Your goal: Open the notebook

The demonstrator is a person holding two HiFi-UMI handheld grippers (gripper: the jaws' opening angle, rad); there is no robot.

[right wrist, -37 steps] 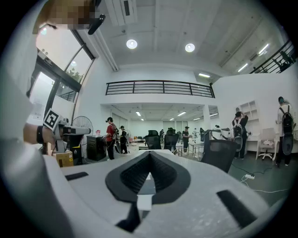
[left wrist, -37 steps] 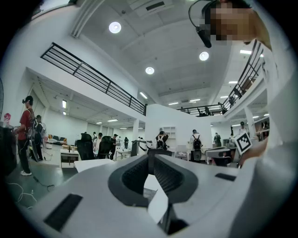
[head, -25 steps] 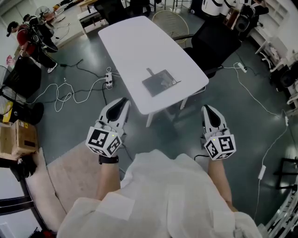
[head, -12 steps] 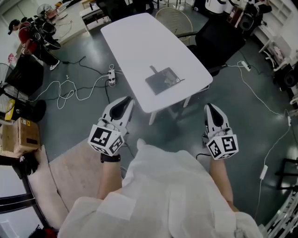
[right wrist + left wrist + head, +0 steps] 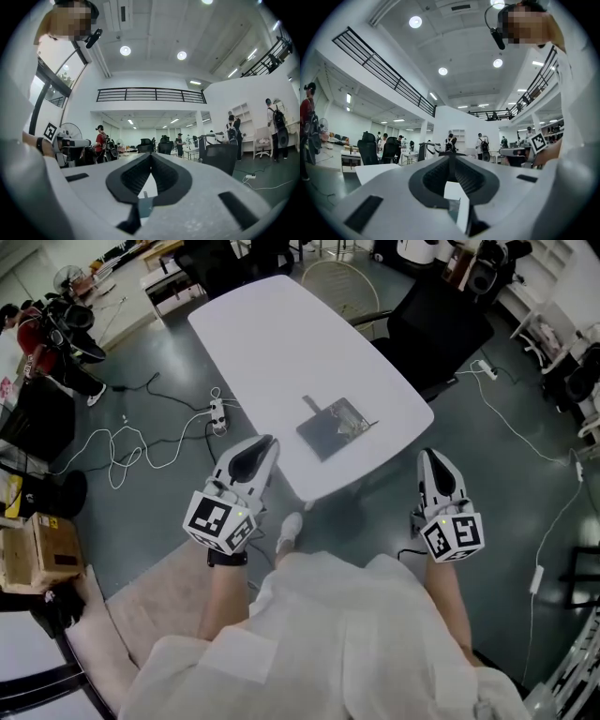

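A dark grey notebook [image 5: 335, 427] lies closed on the white table [image 5: 272, 334], near its nearest corner, with a thin dark strip sticking out at its far left corner. My left gripper [image 5: 266, 442] hovers level just off the table's near left edge, left of the notebook, shut and empty. Off the near right edge, below and right of the notebook, my right gripper [image 5: 432, 457] is held level, also shut and empty. In the left gripper view the jaws [image 5: 451, 157] meet at the tips. The right gripper view shows the same [image 5: 151, 155]. Neither gripper touches the notebook.
A black office chair [image 5: 431, 324] stands at the table's right side and a round wire chair [image 5: 342, 282] at its far end. White cables and a power strip [image 5: 217, 413] lie on the floor to the left. A beige rug [image 5: 159, 615] is under me. People stand at far left [image 5: 47, 334].
Both grippers have moved forward to the table's near corner, and the table and notebook now sit closer in the head view. The jaws stayed shut.
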